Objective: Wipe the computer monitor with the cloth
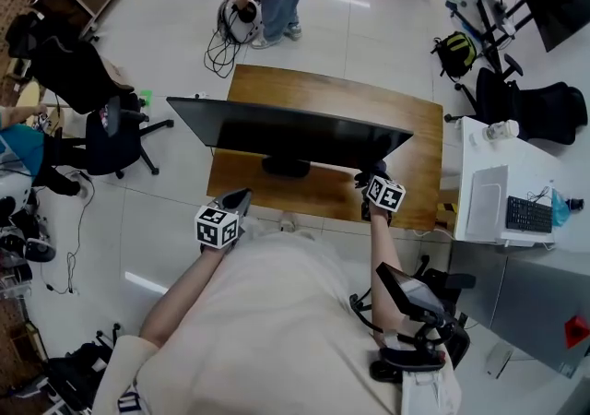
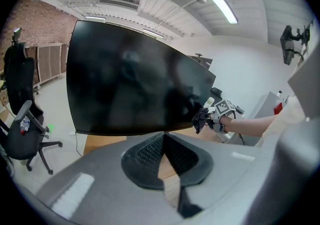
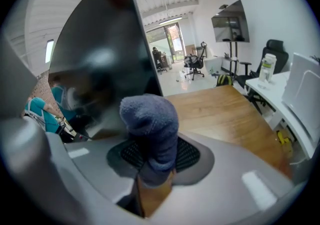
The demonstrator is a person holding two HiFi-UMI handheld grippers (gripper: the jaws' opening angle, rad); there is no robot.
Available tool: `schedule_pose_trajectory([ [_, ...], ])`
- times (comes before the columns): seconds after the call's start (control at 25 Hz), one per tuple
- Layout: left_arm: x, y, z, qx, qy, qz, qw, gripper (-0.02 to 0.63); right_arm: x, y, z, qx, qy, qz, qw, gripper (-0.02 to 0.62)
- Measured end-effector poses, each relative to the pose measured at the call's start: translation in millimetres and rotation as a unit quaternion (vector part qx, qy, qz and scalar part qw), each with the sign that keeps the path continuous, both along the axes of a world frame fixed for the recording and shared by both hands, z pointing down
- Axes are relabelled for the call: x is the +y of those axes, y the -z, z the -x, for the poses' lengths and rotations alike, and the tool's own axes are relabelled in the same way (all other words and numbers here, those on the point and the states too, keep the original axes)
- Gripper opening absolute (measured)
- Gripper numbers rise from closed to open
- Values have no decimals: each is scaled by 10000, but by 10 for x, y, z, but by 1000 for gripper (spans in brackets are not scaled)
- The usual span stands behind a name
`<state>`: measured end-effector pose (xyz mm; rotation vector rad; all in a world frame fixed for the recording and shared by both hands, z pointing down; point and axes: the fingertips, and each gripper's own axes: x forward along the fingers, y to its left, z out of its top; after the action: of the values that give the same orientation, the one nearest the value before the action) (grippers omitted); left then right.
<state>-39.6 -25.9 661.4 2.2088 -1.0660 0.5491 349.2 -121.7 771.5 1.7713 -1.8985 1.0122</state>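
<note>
left hand-held gripper [image 2: 163, 138] clenched, empty, lower left of head view | right hand-held gripper [image 3: 154, 161] grasping cloth [image 3: 150, 119] at monitor [image 1: 290, 132] right edge, right of centre | monitor upright on tabletop [image 1: 406, 127], centre

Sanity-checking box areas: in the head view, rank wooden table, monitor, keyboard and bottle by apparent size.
1. wooden table, largest even with the monitor hiding part of it
2. monitor, nearer the camera, so this is apparent size only
3. keyboard
4. bottle, clearly smallest
</note>
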Motion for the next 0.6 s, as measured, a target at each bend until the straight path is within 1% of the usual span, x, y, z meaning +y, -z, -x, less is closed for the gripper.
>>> schedule_pose_trajectory([
  [0.32,-84,-18,17,46,83,-4,10000,5,74,-480,-7,108,65,503,9987,118],
  [0.6,-121,-33,35,58,156,-8,9999,5,109,-728,9,46,162,749,9970,118],
])
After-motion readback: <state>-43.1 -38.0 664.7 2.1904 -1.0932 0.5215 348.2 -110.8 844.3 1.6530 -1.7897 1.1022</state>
